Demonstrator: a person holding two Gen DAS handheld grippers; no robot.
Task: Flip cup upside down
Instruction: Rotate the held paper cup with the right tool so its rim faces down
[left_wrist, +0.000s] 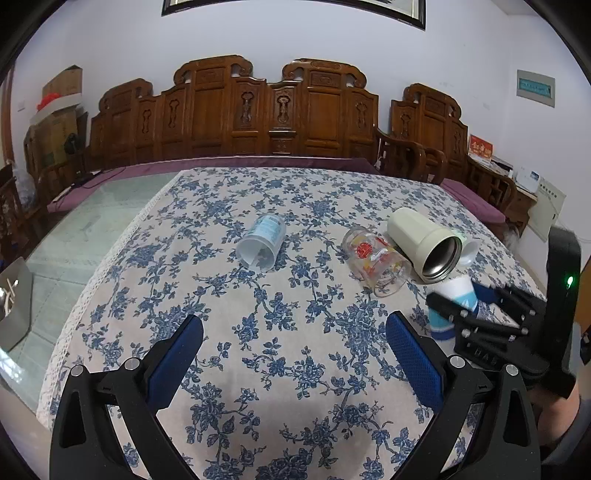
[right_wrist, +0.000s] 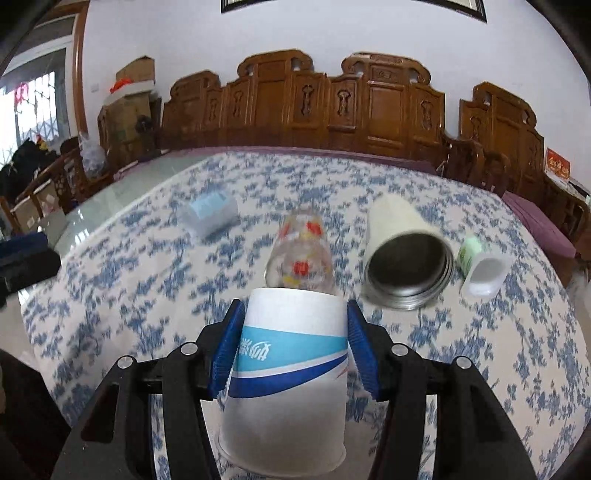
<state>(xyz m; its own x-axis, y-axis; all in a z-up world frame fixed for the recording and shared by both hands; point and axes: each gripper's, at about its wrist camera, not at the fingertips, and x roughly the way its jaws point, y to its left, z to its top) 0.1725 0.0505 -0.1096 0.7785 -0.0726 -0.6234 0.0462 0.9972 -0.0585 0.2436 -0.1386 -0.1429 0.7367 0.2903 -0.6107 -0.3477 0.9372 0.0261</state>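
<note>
My right gripper (right_wrist: 293, 347) is shut on a white paper cup with blue bands (right_wrist: 291, 373), held upside down with its rim down at the tablecloth; whether it touches the cloth I cannot tell. The cup (left_wrist: 452, 302) and right gripper (left_wrist: 480, 314) also show at the right of the left wrist view. My left gripper (left_wrist: 295, 350) is open and empty above the floral tablecloth (left_wrist: 258, 369). Other cups lie on their sides: a clear plastic cup (left_wrist: 262, 240), a printed glass (left_wrist: 376, 264), a cream steel-lined tumbler (left_wrist: 424, 242).
A small white and green cup (right_wrist: 480, 266) lies on its side right of the tumbler (right_wrist: 402, 258). Carved wooden benches (left_wrist: 236, 110) stand behind the table. The bare glass tabletop (left_wrist: 85, 236) extends left of the cloth.
</note>
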